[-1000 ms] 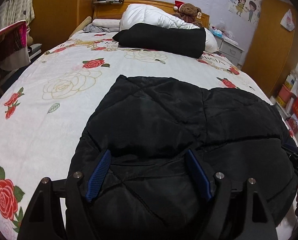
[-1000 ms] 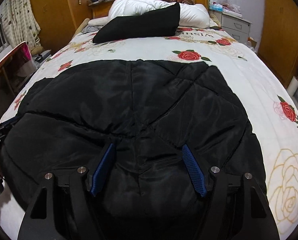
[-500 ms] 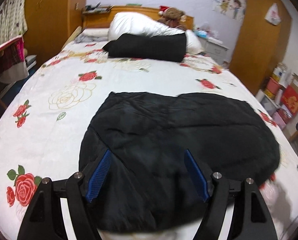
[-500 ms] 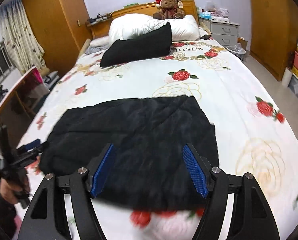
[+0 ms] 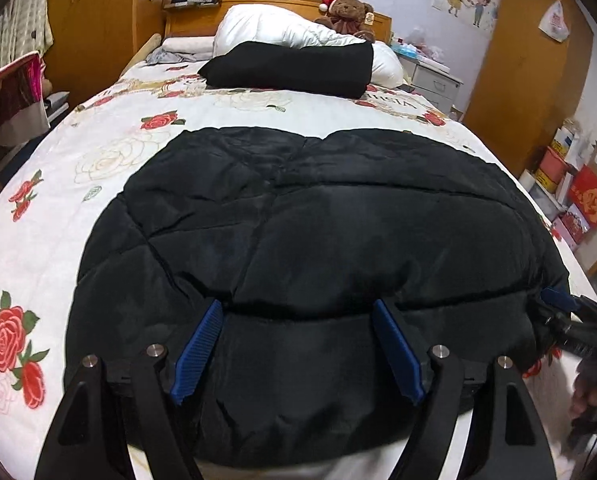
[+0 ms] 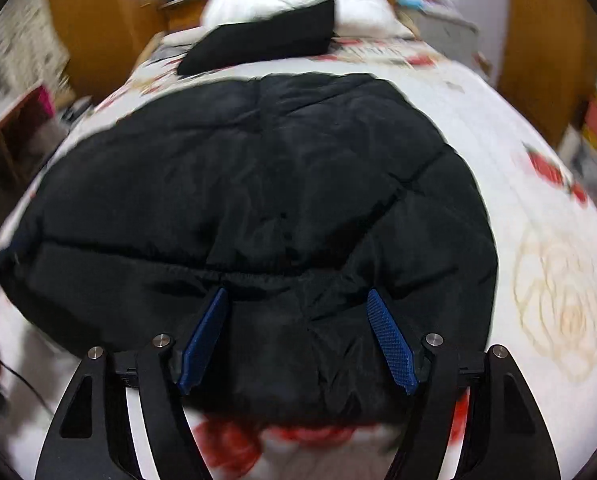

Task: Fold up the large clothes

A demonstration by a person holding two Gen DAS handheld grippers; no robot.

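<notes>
We see a puffy, quilted black jacket (image 5: 318, 240) folded on the rose-print bedspread (image 5: 58, 200); the left gripper (image 5: 296, 344) and right gripper (image 6: 296, 336) gape wide, holding nothing.

A folded black item (image 5: 290, 66) lies across the head end of the bed (image 5: 98, 152), resting against a white duvet (image 5: 274, 30) piled at the wooden headboard (image 5: 202, 16), with a brown teddy bear (image 5: 348, 10) in a red hat on top. The white bedcover is printed with red and cream roses. A grey drawer unit (image 5: 434, 82) stands beside the bed's far right corner, with a wooden wardrobe (image 5: 518, 48) just beyond it.
</notes>
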